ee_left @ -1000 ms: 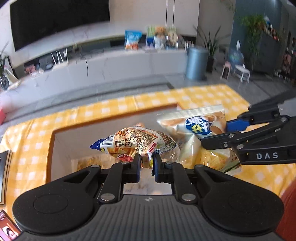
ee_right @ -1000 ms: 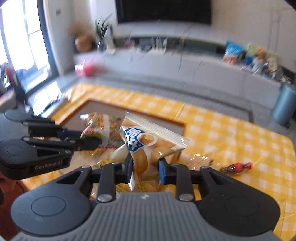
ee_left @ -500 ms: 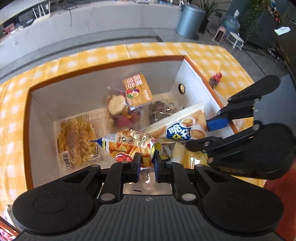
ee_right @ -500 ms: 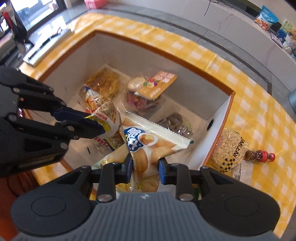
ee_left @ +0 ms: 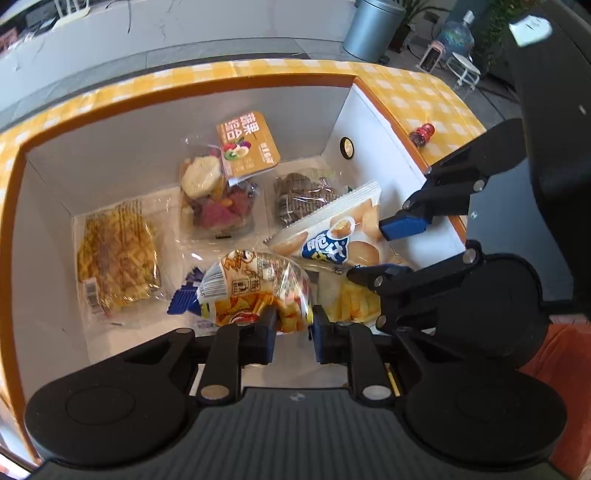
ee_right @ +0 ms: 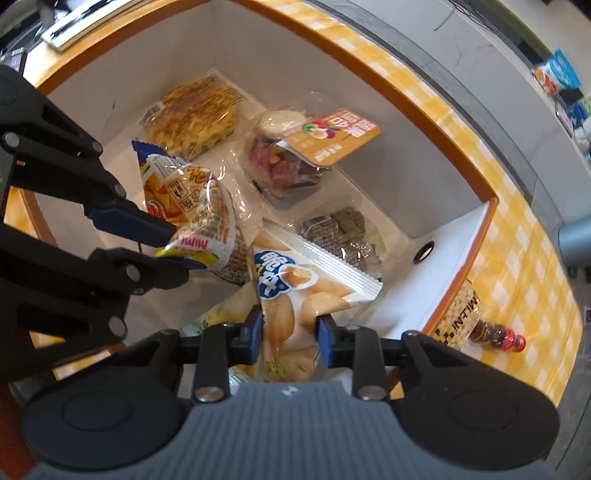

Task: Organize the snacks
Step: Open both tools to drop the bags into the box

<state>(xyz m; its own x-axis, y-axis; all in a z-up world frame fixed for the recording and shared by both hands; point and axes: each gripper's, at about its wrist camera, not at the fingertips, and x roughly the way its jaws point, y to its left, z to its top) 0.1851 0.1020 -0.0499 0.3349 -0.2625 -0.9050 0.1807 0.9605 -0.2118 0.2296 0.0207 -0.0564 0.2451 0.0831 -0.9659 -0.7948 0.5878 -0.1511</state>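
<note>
Since a second ago I have tipped both grippers from facing the room to looking straight down into the box (ee_left: 373, 122), and since half a second ago both bags hang lower inside it, closer to the snacks on its floor.

My left gripper (ee_left: 293, 326) is closed to a narrow gap on the lower edge of the clear bag of chips (ee_left: 255, 291), whose blue crimped end points left. My right gripper (ee_right: 290, 332) pinches the white bag of puffs (ee_right: 295, 295) at its bottom edge, the gap a little wider than on the left. In the right wrist view the two bags touch side by side, the chips to the left of the puffs. A pale yellow packet (ee_right: 225, 314) shows just beneath them; I cannot tell whether it is held or lying loose.

On the floor of the box lie a flat waffle pack (ee_left: 116, 254) at the left, a tub of dried fruit (ee_left: 218, 195) with an orange lid in the middle, and a pack of dark wrapped sweets (ee_left: 304, 195) at the right.

The box sits on a yellow checked tablecloth (ee_right: 524, 266). Outside its right wall lie a bag of nuts (ee_right: 458, 321) and a small bottle (ee_right: 498, 338) with a red cap, touching. Beyond are a grey floor, a grey bin (ee_left: 373, 29) and a long white cabinet (ee_left: 184, 22).
</note>
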